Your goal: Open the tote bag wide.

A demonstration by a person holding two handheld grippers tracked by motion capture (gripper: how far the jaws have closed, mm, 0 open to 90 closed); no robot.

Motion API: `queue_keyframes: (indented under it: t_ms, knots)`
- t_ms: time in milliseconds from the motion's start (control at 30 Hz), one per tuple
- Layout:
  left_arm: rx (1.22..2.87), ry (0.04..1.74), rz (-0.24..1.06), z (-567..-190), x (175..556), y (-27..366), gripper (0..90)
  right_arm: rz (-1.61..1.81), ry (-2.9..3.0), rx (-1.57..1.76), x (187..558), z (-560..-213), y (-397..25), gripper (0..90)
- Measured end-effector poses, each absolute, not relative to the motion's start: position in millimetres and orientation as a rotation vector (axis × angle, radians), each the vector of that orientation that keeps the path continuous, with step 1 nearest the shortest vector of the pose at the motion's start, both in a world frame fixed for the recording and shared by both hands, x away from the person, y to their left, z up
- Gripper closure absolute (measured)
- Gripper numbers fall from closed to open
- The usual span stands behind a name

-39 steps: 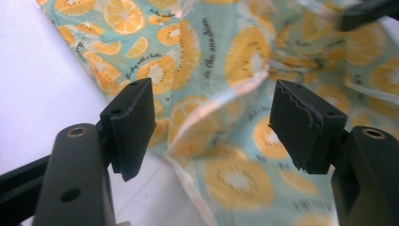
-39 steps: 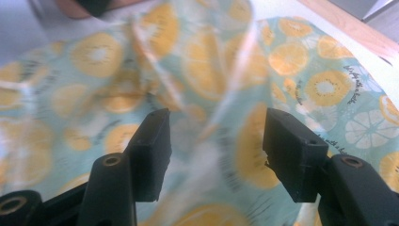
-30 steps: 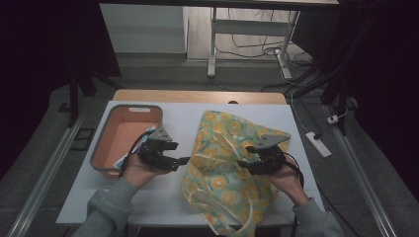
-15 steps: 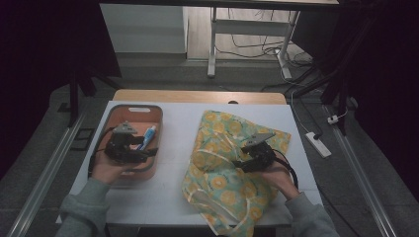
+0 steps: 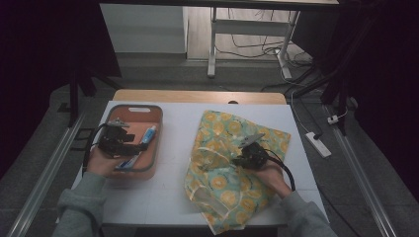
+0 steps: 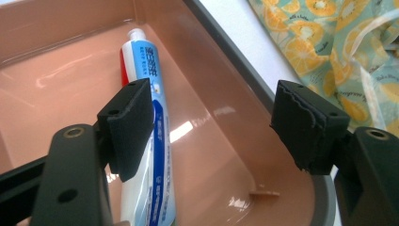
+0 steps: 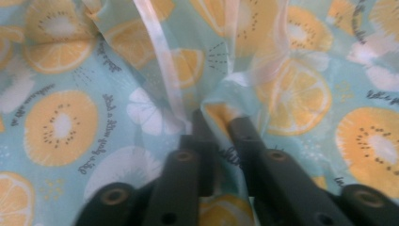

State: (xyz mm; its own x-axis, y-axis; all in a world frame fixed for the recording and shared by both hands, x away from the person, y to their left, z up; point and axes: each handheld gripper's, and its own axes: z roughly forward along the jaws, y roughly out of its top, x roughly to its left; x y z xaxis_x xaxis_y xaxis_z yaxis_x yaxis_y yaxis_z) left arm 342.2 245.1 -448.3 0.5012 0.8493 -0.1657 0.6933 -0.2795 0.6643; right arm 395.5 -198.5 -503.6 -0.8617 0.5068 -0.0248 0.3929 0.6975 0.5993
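A teal bag printed with orange slices (image 5: 232,163) lies crumpled on the white table (image 5: 173,197), right of centre. My right gripper (image 5: 240,159) rests on its middle, shut on a fold of the bag's fabric (image 7: 221,106). A salmon tray (image 5: 153,163) stands at the left with a blue-and-white toothpaste tube (image 5: 146,137) lying inside. My left gripper (image 5: 132,139) hovers over the tray, jaws wide apart, the toothpaste tube (image 6: 150,136) lying below its left pad (image 6: 131,127) with nothing gripped. The bag (image 6: 329,37) also lies beyond the tray's rim (image 6: 244,80).
A wooden strip (image 5: 197,96) runs along the table's far edge. Metal rails (image 5: 44,173) flank both sides of the table. A power strip (image 5: 317,144) lies on the floor to the right. Bare tabletop (image 5: 178,128) separates the tray and the bag.
My left gripper has moved left from the bag's edge to over the tray. The toothpaste tube now lies in the tray, released. My right gripper has stayed shut on the bag.
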Motion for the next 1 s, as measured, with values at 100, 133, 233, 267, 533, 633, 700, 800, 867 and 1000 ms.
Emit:
queue_keyframes:
  t_ms: [100,133,233,267,533,633,700,800,867,1000]
  knots:
    - [2.049,1.262,0.282,-449.2,343.9,245.2,30.5,0.938,2.68,0.718,391.3,-494.1,-201.3,88.1]
    - [2.048,1.264,0.282,-449.1,344.0,245.8,30.5,0.955,2.668,0.711,390.2,-489.8,-202.7,88.2]
    - [2.037,1.263,0.283,-447.9,343.6,248.1,30.5,1.011,2.635,0.706,388.0,-476.2,-208.9,88.4]
    - [2.035,1.264,0.283,-447.4,343.4,248.9,30.6,1.034,2.625,0.708,387.9,-472.0,-211.4,88.4]
    - [2.037,1.271,0.277,-448.0,347.6,249.7,30.6,1.171,2.537,0.752,389.1,-446.9,-228.0,88.4]
    - [2.037,1.267,0.281,-446.8,349.9,248.2,30.6,1.186,2.521,0.765,390.6,-445.0,-227.5,88.4]
    - [2.04,1.267,0.284,-445.7,351.8,247.7,30.6,1.186,2.517,0.769,391.6,-445.3,-225.8,88.4]
    - [2.045,1.272,0.293,-444.5,354.4,246.9,30.5,1.196,2.514,0.784,393.2,-445.8,-225.5,88.3]
    - [2.052,1.27,0.292,-444.3,356.1,246.4,30.5,1.197,2.511,0.788,393.5,-445.6,-226.7,88.3]
    - [2.071,1.283,0.302,-446.4,359.1,243.0,30.1,1.206,2.5,0.797,393.4,-444.6,-228.9,88.3]
